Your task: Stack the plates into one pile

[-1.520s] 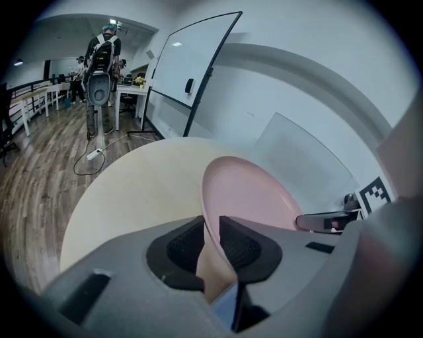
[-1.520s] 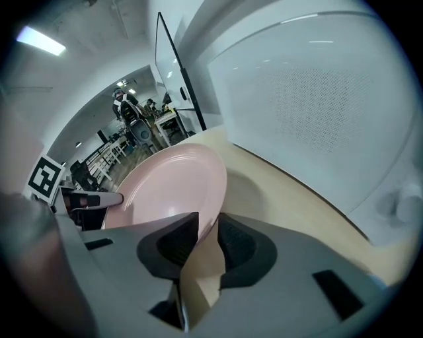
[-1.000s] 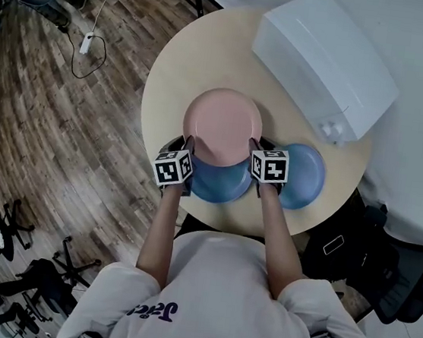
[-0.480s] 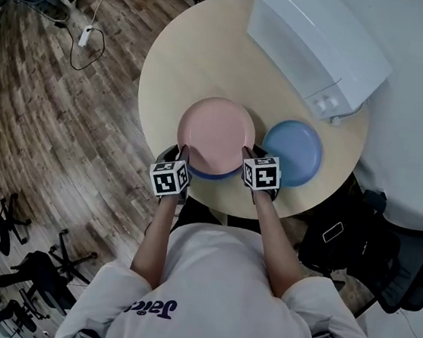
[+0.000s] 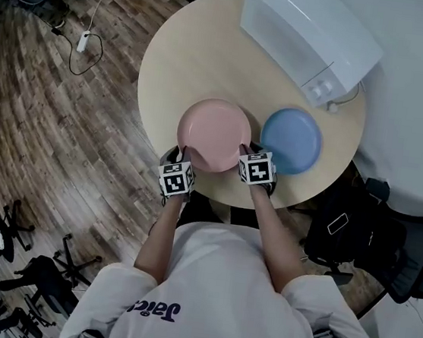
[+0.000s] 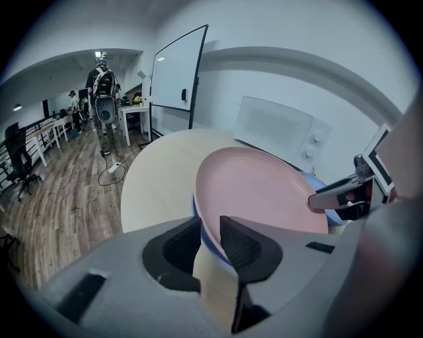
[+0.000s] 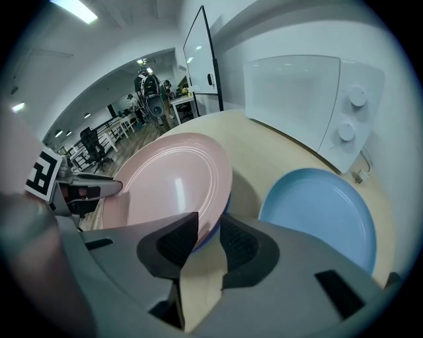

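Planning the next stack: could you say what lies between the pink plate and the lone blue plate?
Only bare table separates pink plate and blue plate, in the right gripper view.

Even, bright light is given by ceiling strips (image 7: 73,10) far left. Soft glare is seen on pink plate (image 7: 177,188). Gripper views: edges bent w/ dark vignette.

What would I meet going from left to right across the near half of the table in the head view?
left tongs → pink plate → right tongs → blue plate
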`<state>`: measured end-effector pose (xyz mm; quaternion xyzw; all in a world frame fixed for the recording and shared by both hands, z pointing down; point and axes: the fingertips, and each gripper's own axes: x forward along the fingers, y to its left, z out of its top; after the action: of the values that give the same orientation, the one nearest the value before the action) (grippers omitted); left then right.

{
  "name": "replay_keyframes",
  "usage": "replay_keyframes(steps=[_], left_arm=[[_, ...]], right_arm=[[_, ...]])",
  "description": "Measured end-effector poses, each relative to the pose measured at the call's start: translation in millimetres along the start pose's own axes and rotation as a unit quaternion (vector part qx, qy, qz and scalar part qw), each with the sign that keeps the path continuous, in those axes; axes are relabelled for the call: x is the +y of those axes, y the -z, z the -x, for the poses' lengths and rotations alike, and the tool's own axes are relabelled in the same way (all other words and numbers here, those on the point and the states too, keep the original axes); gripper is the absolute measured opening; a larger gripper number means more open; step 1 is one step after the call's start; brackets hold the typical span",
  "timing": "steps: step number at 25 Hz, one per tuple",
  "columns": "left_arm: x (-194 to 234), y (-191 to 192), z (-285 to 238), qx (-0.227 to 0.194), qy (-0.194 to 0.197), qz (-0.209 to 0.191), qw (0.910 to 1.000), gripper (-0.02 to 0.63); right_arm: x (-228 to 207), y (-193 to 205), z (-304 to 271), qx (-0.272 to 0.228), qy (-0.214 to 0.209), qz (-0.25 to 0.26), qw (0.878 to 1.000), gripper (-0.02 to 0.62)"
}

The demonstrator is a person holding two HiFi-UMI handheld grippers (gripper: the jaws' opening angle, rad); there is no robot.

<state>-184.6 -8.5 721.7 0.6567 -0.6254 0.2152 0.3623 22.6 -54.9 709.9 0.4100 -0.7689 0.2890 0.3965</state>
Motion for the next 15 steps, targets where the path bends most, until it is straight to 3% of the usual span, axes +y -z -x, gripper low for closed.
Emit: replay_keyframes(steps=[9, 10, 12, 15], left_arm=[[1.9, 5.5, -15.3, 0.007, -0.014, -0.04, 0.9991, 0.091], [0.3, 5.8, -16.4, 0.01, -0.009, -0.047, 0.9988, 0.107], [-4.0, 3.9, -15.9, 0.012, 0.003, -0.05, 0.9987, 0.205], [-8.1, -4.0, -8.8, 0.004, 0.008, -0.052, 0.9986, 0.239]], right_arm=[[-3.6, 6.9, -11.6, 0.0, 0.036, 0.016, 0.999, 0.104], [-3.7, 5.7, -11.7, -0.002, 0.039, 0.023, 0.999, 0.114], [-2.0, -0.3, -8.0, -0.016, 0.039, 0.036, 0.998, 0.175], [2.8, -11.0, 0.8, -0.054, 0.023, 0.027, 0.998, 0.207]])
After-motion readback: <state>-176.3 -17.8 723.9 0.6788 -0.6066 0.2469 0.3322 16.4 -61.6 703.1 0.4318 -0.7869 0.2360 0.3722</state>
